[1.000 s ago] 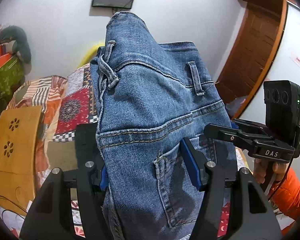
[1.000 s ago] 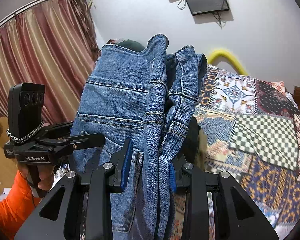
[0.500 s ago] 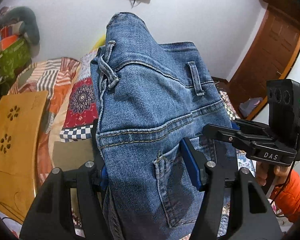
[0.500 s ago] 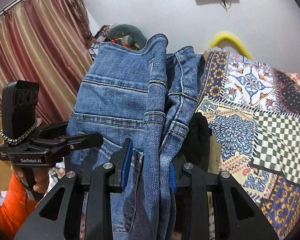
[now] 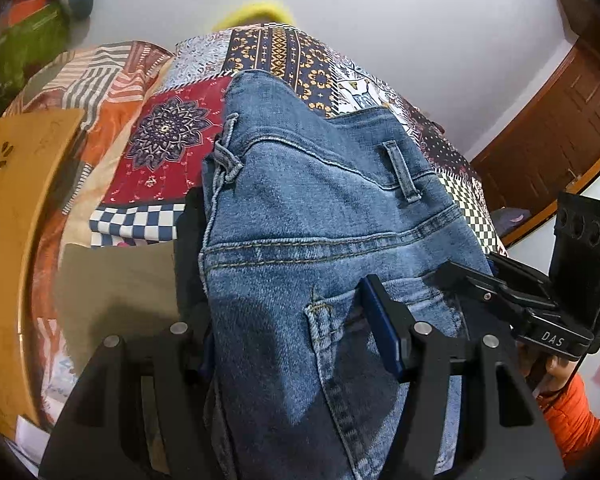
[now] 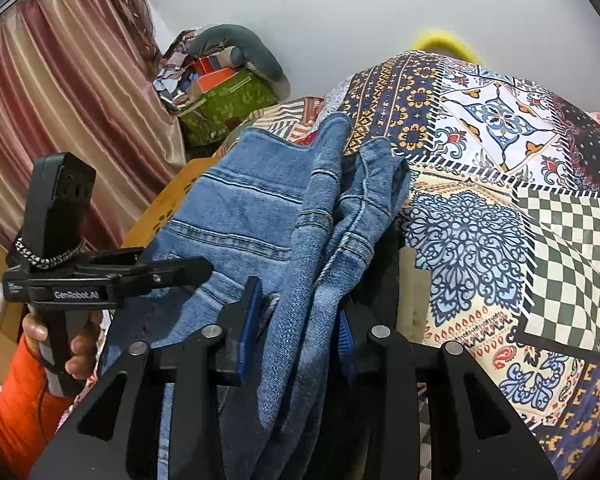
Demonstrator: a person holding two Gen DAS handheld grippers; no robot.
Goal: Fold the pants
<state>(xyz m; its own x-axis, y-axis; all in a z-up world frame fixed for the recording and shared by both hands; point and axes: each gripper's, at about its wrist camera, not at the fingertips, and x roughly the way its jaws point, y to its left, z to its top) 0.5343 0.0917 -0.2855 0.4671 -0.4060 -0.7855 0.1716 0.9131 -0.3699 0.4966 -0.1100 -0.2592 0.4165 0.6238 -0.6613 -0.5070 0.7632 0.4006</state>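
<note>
Patchwork bedspread [image 5: 168, 148] in red, navy and checked panels fills the ground beneath and ahead of both tools, a pale wooden board [image 5: 16, 208] at its left edge. Blue denim pants [image 5: 320, 220], doubled over, hang waistband-forward above it, long axis running away from the fingers: the left gripper [image 5: 300, 344] stands about half open, clamped across the pocket panel, while the right gripper [image 6: 296, 328], narrower and just easing wider, pinches the bunched waistband layers [image 6: 320, 240]. Both hold level with each other, neither nearer; legs and hems are cut off below the tools, and contact with the spread cannot be judged
</note>
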